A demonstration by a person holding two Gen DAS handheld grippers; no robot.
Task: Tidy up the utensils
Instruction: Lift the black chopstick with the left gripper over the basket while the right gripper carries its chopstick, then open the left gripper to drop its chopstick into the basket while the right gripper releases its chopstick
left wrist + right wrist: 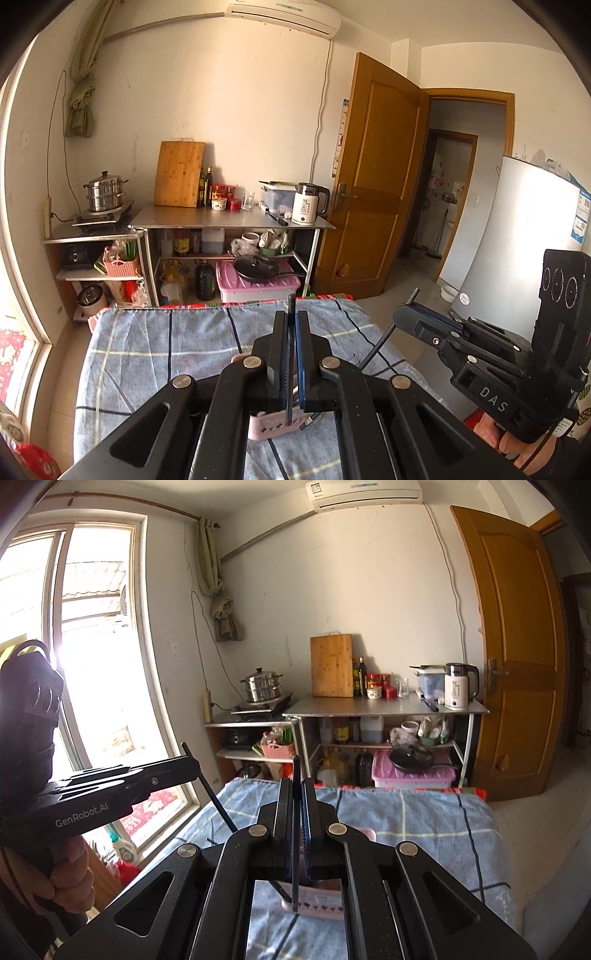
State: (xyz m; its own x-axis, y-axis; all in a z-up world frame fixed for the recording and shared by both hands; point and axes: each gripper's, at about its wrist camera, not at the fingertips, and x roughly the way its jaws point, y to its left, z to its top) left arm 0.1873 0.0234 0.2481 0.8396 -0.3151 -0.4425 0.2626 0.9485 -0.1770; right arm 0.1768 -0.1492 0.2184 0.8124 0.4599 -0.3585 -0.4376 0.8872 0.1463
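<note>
My left gripper is shut on a thin black chopstick that stands up between its pads, above a pink utensil holder on the blue checked cloth. My right gripper is shut on a second black chopstick, above the same pink holder. Each gripper shows in the other's view: the right one at the right with its chopstick slanting down, the left one at the left with its chopstick slanting down.
The table wears a blue checked cloth. Beyond its far edge stands a metal shelf unit with a cutting board, bottles, kettle and steamer pot. A window is at the left, a wooden door and a fridge at the right.
</note>
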